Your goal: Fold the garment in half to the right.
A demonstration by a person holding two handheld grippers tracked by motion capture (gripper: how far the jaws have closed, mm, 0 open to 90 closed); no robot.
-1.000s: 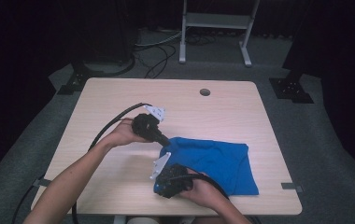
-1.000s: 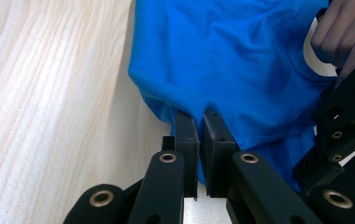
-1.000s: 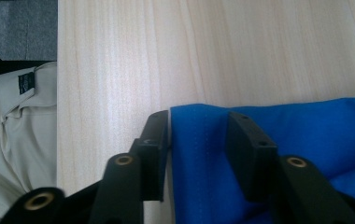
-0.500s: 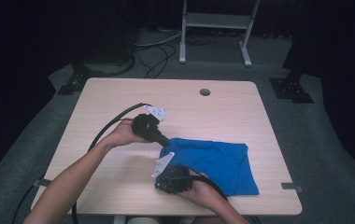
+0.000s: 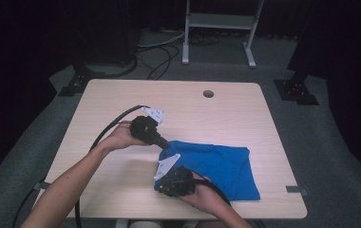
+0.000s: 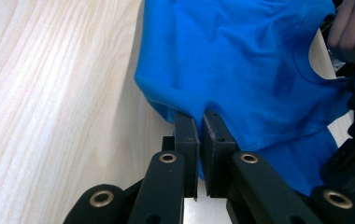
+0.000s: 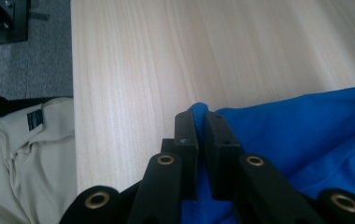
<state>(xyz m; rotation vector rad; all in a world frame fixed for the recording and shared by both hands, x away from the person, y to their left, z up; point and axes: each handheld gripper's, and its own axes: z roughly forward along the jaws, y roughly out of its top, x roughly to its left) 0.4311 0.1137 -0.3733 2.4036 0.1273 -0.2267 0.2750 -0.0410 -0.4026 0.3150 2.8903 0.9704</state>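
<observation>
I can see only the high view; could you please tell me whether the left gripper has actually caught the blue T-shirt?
Observer: Yes, the left gripper has its jaws shut on a fold at the edge of the blue T-shirt.
Operator: Thank you. And the right one?
Observer: The right gripper pinches the fabric's edge too, jaws shut.
Operator: Is anything below the table edge?
Observer: Beige clothing shows beside the table, in the right gripper view.
</observation>
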